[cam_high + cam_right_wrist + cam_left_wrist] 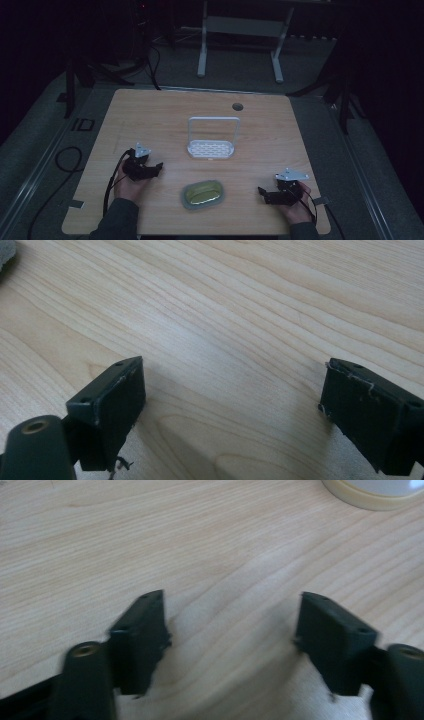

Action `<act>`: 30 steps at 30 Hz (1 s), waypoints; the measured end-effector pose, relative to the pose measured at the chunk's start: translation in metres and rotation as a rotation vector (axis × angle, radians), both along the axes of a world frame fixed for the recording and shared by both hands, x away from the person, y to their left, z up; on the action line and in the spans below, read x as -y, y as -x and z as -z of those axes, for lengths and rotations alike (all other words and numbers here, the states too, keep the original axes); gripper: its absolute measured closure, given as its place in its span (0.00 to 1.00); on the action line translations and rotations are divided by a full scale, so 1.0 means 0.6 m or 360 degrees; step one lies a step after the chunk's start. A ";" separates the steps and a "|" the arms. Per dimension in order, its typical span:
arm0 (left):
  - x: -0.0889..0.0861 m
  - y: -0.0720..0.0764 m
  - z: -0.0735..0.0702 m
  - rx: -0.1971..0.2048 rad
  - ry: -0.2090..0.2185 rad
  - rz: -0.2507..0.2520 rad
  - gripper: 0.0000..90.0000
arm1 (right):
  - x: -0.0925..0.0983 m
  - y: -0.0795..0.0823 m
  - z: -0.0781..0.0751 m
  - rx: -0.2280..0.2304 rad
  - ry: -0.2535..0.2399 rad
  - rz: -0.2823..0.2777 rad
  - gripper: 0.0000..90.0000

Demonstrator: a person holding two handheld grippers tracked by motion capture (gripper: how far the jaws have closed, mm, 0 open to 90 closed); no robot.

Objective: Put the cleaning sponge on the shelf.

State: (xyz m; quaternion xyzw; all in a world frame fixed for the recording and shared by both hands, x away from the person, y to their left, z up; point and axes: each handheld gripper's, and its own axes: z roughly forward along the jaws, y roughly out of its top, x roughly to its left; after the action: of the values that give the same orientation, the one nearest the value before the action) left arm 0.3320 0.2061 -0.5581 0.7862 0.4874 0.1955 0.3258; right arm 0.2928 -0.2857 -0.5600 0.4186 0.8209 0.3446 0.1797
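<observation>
- On the wooden surface point(165, 115), between the two hands and near the front edge, sits a shallow oval dish point(202, 194) with a greenish-yellow inside and a pale grey rim
- Behind it, toward the middle of the surface, stands a white rack point(211, 148) with a perforated base and a tall upright loop handle; the two things are apart, not touching
- Left claw point(159, 166) rests low at the dish's left, its jaws spread wide with nothing but bare wood between them, and the dish's cream rim point(370, 497) peeks in at the top right of the left gripper view
- Right claw point(260, 192) lies at the dish's right, jaws likewise spread and empty over the wood grain point(240, 330)
- Judging by its look, the dish is light, stiff and probably smooth, so it may skate on the wood when nudged from one side
- Best hold is likely the raised rim at one of the long sides, one jaw inside and one outside, pinched squarely
- Its low wall gives little to bite on, so a shallow grip could slip off
</observation>
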 end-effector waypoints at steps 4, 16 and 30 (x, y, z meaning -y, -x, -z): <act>0.005 0.006 -0.005 -0.0026 -0.0012 0.0050 0.39 | 0.000 0.000 0.000 0.0001 0.0000 0.0002 0.12; 0.004 0.031 -0.038 -0.0033 0.0041 0.0130 0.48 | 0.000 0.000 0.000 0.0004 0.0000 0.0002 0.12; 0.018 0.057 -0.079 -0.0021 0.0061 0.0257 0.52 | 0.000 0.001 0.000 -0.0001 -0.0004 0.0013 0.12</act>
State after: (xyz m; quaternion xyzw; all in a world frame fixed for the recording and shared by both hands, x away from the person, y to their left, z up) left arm 0.2979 0.1951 -0.5108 0.8178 0.4281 0.1540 0.3524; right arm 0.2921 -0.2854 -0.5600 0.4222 0.8189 0.3446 0.1803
